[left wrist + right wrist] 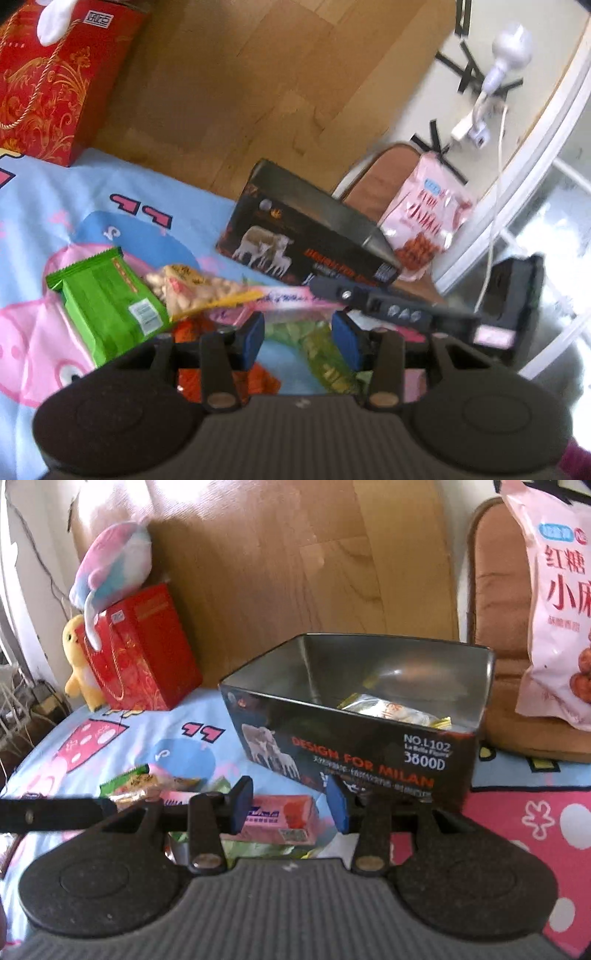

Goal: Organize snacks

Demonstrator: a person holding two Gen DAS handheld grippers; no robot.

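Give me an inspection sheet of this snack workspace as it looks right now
Surface: cartoon-print bedsheet.
Job's things: black box open, one wrapped snack inside; green packet, peanut bag and pink packet loose on the sheet.
Clutter: red gift bag, plush toys.
Grippers: left gripper and right gripper open, holding nothing.
Cables: white cord and adapter on the wall.
Surroundings: wooden headboard, large pink bag.

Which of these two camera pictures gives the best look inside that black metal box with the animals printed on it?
The right wrist view: the black metal box faces the camera with its open top visible, showing a wrapped snack lying inside. The left wrist view shows the same box blurred and from the side, its contents hidden.
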